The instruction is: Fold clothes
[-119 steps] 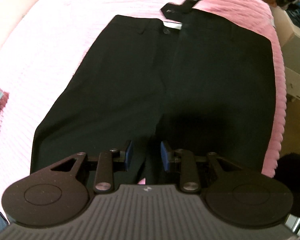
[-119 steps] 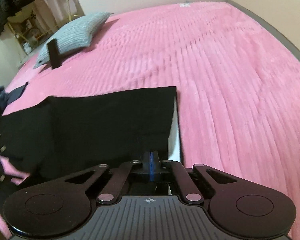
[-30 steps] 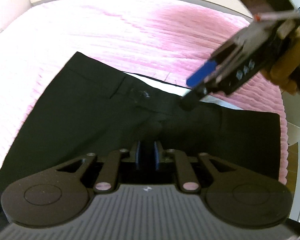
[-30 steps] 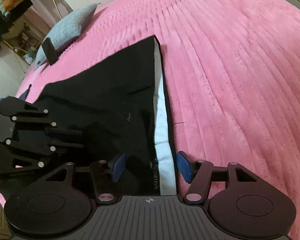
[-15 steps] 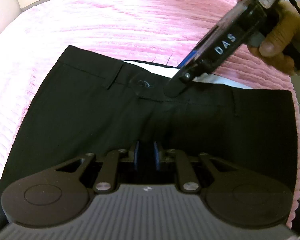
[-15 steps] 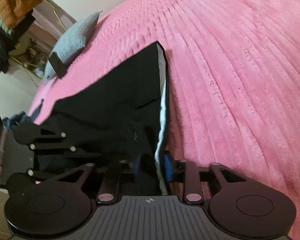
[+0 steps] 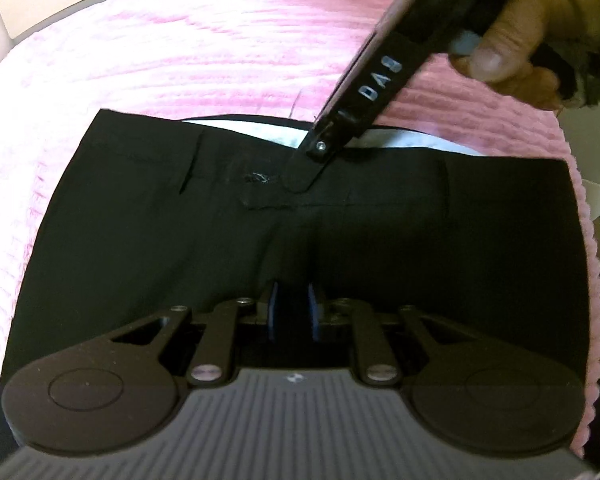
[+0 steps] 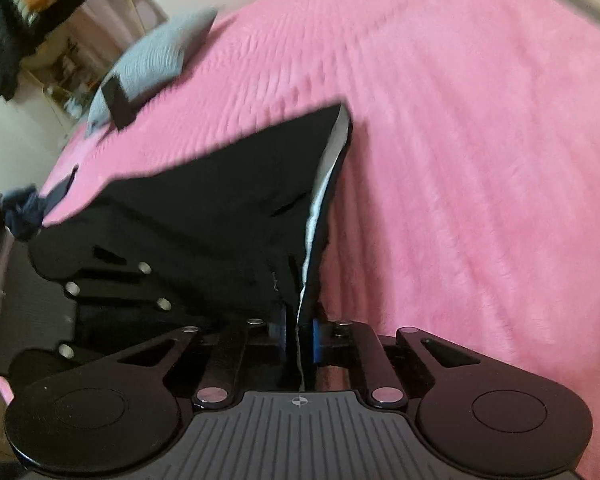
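Note:
Black trousers (image 7: 160,240) lie flat on the pink bed cover (image 7: 180,60), waistband with white lining at the far side. My left gripper (image 7: 294,312) is shut on a fold of the black cloth near the crotch. From the upper right a hand (image 7: 532,20) brings the right gripper (image 7: 300,174) down onto the waistband's middle. In the right wrist view the right gripper (image 8: 298,332) has its jaws closing, blue pads pressing the waistband edge of the trousers (image 8: 220,200) between them and raising it a little off the cover.
A grey pillow (image 8: 156,52) with a small black object (image 8: 118,104) lies at the bed's far left. A dark blue garment (image 8: 20,208) sits at the left edge. Clothes hang beyond (image 8: 28,8). White furniture (image 7: 596,148) stands past the bed's right edge.
The right gripper's jaws went from wide open to closed on the waistband, which has lifted slightly. The left gripper kept its hold and rolled a little.

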